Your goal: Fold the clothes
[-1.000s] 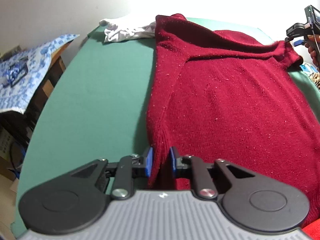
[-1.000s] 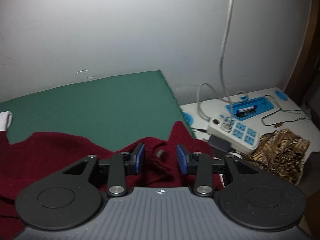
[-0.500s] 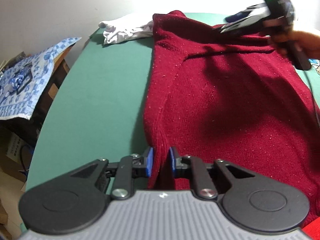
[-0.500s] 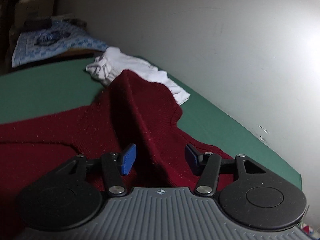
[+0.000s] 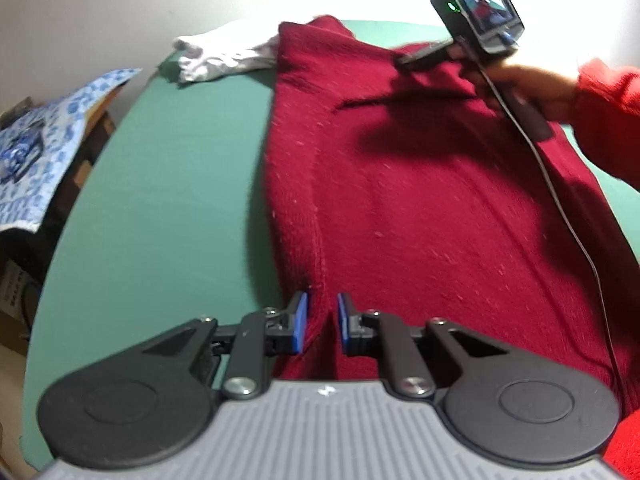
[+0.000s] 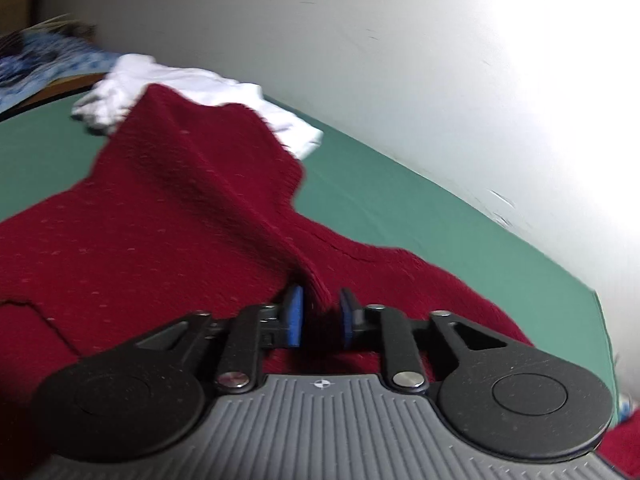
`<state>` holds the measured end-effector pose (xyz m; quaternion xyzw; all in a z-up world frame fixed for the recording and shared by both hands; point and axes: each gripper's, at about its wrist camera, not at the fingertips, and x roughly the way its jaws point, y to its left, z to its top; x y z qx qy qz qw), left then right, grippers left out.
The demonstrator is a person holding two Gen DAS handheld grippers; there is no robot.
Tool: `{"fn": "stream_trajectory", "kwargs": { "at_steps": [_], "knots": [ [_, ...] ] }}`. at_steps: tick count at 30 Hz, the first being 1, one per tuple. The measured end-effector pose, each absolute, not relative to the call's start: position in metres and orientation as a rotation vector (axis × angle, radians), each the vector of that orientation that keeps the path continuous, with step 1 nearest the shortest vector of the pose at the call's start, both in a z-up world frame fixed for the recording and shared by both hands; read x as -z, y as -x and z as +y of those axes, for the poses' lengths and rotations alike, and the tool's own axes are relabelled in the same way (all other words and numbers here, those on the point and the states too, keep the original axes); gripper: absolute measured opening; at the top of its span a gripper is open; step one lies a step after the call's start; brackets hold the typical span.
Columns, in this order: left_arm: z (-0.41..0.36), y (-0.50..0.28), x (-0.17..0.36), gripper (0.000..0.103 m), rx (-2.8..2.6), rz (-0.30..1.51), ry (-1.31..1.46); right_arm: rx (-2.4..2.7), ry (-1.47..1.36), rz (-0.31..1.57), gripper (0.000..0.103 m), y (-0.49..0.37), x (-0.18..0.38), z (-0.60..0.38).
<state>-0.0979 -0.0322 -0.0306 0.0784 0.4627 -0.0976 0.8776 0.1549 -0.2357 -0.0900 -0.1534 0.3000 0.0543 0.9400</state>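
Right wrist blurred, right claw [image 6: 319, 312] pinching red sweater [image 6: 168, 216] ridge

Black grippers, blue-padded jaws, red sleeve [image 5: 612, 116].

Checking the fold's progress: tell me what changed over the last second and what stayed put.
The right gripper, open around the red sweater a second ago, has shut on a ridge of it and swung from the sweater's right edge across toward the white garment, carrying that side over. The left gripper stays clamped on the near edge, and the white garment still lies at the far end of the green table.
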Motion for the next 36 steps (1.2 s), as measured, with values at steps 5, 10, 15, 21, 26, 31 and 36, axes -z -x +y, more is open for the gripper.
{"fn": "stream_trajectory", "kwargs": {
  "at_steps": [5, 10, 15, 21, 26, 31, 36],
  "knots": [
    [-0.033, 0.107, 0.026, 0.023, 0.211, 0.959, -0.233, -0.204, 0.034, 0.725, 0.043, -0.136, 0.084, -0.239],
    [-0.029, 0.122, 0.023, 0.042, 0.217, 0.967, -0.274, -0.295, -0.250, 0.828, 0.043, -0.117, 0.078, -0.242],
    [-0.024, 0.138, 0.029, 0.044, 0.197, 0.992, -0.315, -0.384, -0.539, 0.920, 0.043, -0.097, 0.072, -0.245],
    [-0.004, 0.155, 0.035, 0.044, 0.133, 0.997, -0.265, -0.268, -0.683, 0.829, 0.044, -0.115, 0.085, -0.226],
    [0.015, 0.170, 0.030, 0.023, 0.164, 1.003, -0.150, -0.237, -0.716, 0.758, 0.008, -0.121, 0.078, -0.229],
    [0.027, 0.186, 0.018, 0.009, 0.291, 0.958, -0.070, -0.223, -0.709, 0.642, 0.008, -0.115, 0.043, -0.246],
    [0.035, 0.187, 0.012, 0.013, 0.395, 0.923, -0.068, -0.169, -0.673, 0.650, 0.008, -0.118, 0.030, -0.252]
  ]
}}
